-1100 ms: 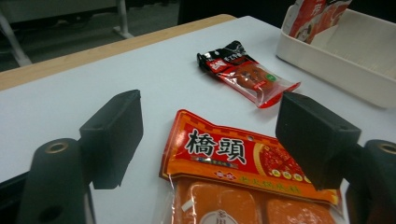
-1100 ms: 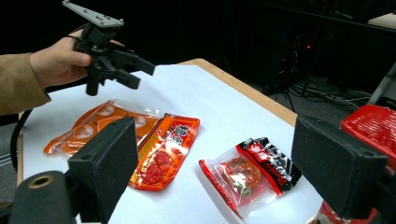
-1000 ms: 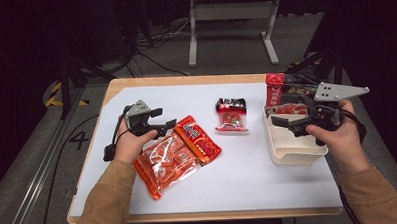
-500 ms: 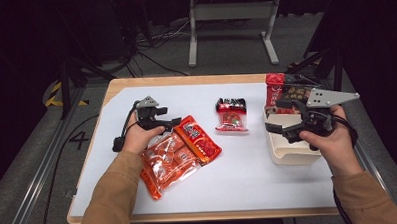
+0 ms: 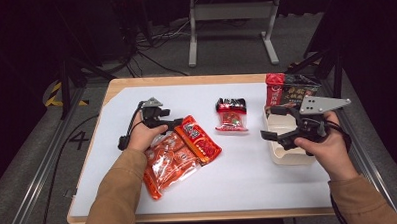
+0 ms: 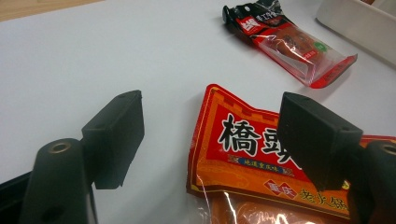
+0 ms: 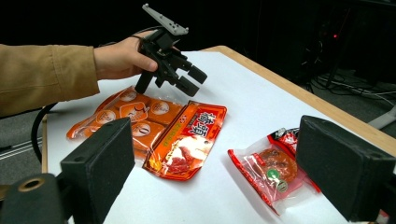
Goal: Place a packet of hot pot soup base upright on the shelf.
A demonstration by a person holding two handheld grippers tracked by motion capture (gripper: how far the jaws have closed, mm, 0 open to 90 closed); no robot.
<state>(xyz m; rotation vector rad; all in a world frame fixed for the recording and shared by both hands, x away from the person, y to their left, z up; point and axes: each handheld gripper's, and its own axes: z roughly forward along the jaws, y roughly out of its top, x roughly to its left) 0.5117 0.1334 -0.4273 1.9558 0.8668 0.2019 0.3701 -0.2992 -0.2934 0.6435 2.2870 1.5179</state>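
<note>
My left gripper [image 5: 173, 120] stands open just above the top edge of an orange-red snack packet [image 5: 200, 139] with black Chinese characters. In the left gripper view the packet [image 6: 243, 154] lies below and between the spread jaws of the left gripper [image 6: 210, 135], untouched by them. My right gripper [image 5: 271, 123] is open over the left rim of a white tub [image 5: 288, 156], with nothing between its jaws. In the right gripper view the right gripper [image 7: 210, 163] looks across at the packet [image 7: 187, 144] and the left gripper [image 7: 191, 79].
A larger orange bag [image 5: 168, 165] of several small packs lies under the person's left wrist. A small red-and-black packet [image 5: 230, 114] sits mid-table. Another red-and-black pack [image 5: 288, 89] stands behind the tub. White sheet [image 5: 249, 185] is bare near the front edge.
The left hand has moved right and down, so its gripper now sits at the top edge of the orange-red packet. The right gripper has sunk a little over the tub.
</note>
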